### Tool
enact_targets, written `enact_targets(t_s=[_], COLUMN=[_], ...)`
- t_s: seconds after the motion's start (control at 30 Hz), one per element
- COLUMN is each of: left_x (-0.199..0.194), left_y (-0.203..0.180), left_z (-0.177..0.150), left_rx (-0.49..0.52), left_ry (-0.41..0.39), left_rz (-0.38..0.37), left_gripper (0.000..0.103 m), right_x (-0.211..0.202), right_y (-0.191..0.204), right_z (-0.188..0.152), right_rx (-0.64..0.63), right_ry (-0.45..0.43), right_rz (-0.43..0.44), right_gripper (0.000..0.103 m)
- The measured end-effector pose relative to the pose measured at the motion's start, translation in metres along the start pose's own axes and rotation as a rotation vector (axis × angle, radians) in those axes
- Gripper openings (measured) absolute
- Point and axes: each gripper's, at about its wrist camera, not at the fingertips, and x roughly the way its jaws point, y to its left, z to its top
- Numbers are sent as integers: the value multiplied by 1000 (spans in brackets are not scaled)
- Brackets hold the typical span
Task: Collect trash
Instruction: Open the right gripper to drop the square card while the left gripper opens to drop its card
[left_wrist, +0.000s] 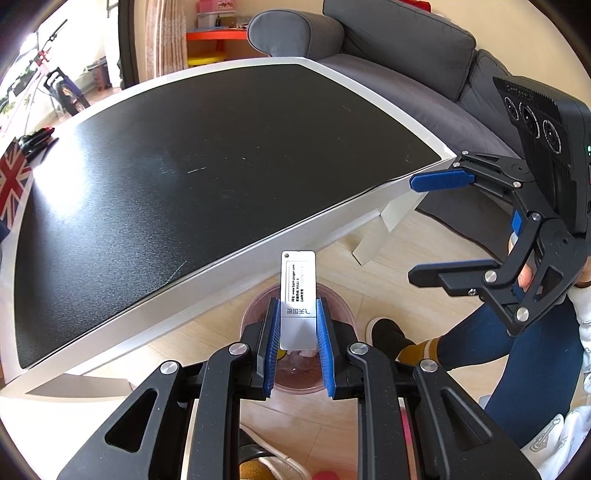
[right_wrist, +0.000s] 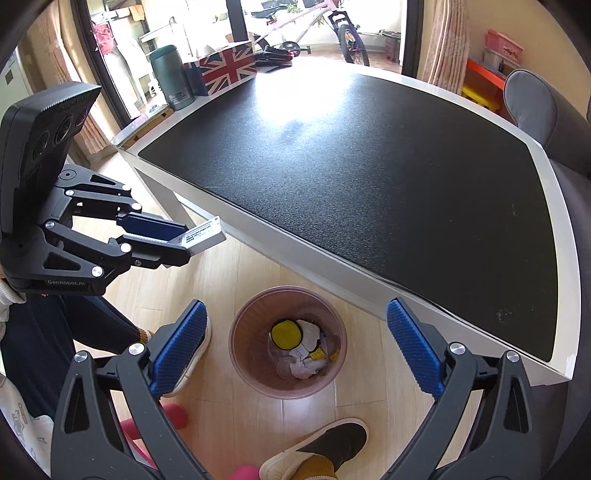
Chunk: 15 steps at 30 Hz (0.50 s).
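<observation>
1. Trash is the business here: a small, flat white plastic tag with printed black text (left_wrist: 298, 295) is sitting clamped between the blue ribbed pads of the left tongs (left_wrist: 297, 334), standing up out of them.

2. Directly beneath that tag, a round translucent pink waste bin (right_wrist: 240, 354) is standing on the pale wooden floor, just beside the white edge of the black-topped surface (right_wrist: 351, 177). From the left wrist view the tag is lining up over the bin's mouth.

3. Inside the bin, crumpled white paper and a yellow round piece (right_wrist: 284, 332) are already lying at the bottom, so part of the collecting looks done.

4. The right tongs (right_wrist: 295, 347) are standing spread wide over the bin with nothing between the pads; I judge they are finished with their own drop.

5. The black top is looking bare across its middle. Only a Union Jack patterned box (right_wrist: 229, 68) and a dark green canister (right_wrist: 171, 75) are sitting at its far end.

6. The step in hand, as I read it, is the drop of the tag. The next move is calling for the left tongs to part while staying over the bin's opening, low enough that the light tag is not drifting onto the floor or the person's dark slipper (right_wrist: 321, 448) nearby.
</observation>
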Motion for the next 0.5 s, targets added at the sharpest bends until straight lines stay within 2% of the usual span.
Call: enact_targets(t_s=[0.5], left_x=[11], left_y=[-14], left_z=[7], left_rx=[43], left_ry=[20], left_rz=[-26], left_gripper=[19], right_x=[-15], right_y=[-20], right_z=[-10], right_rx=[62], right_ry=[-33], right_rz=[-18], right_gripper=[97])
